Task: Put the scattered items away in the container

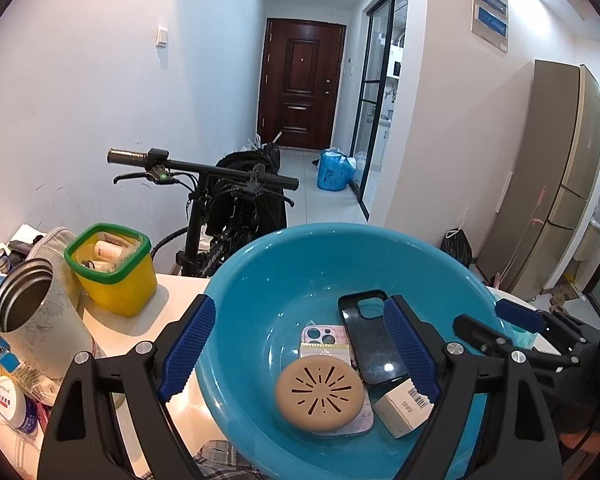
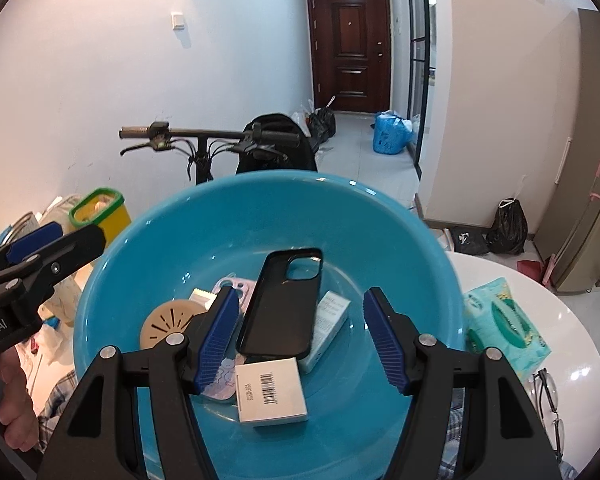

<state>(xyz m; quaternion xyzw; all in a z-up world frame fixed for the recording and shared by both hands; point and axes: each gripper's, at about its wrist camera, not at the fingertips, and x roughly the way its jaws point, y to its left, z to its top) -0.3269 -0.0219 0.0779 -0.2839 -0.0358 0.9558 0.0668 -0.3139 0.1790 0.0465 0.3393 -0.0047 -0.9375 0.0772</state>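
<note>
1. Right gripper (image 2: 300, 340) jaws apart, nothing between the pads; hovers over the blue basin (image 2: 172, 216). No earlier view to compare.
2. Left gripper (image 1: 300, 354) jaws apart, wide, empty; its left finger (image 1: 188, 348) sits outside the basin rim (image 1: 236, 256), its right finger over the inside.
3. Basin contents: black phone case (image 2: 280, 300) lying tilted on top, pink phone case (image 2: 240, 286) partly under it, tan round vented disc (image 2: 168, 320), white barcode box (image 2: 270, 394) at the near side, pale slim box (image 2: 328, 320) just right of the black case. All touching or overlapping in a heap.
4. Items still outside: teal tissue pack (image 2: 504, 320) just right of the basin on the white table (image 2: 572, 344); glasses (image 2: 548, 396) near the table's near-right edge.
5. Left of basin: yellow tub with green rim (image 1: 116, 276), open metal-rimmed cup (image 1: 32, 312) tilted, small clutter of packets and a round tin (image 1: 12, 404) at the far-left edge. Crowded there.
6. Checked cloth (image 1: 220, 456) under the basin's near edge; a hand (image 2: 12, 400) shows low left in the right wrist view.
7. Beyond the table: bike handlebar (image 1: 204, 168) close behind basin, blocks the far side. Hallway floor past it open, blue bag (image 1: 334, 170), dark door (image 1: 300, 80).
8. Right side: round table edge, bare white top between tissue pack and edge; black bag (image 2: 508, 224) on floor, fridge (image 1: 560, 160) beyond.
</note>
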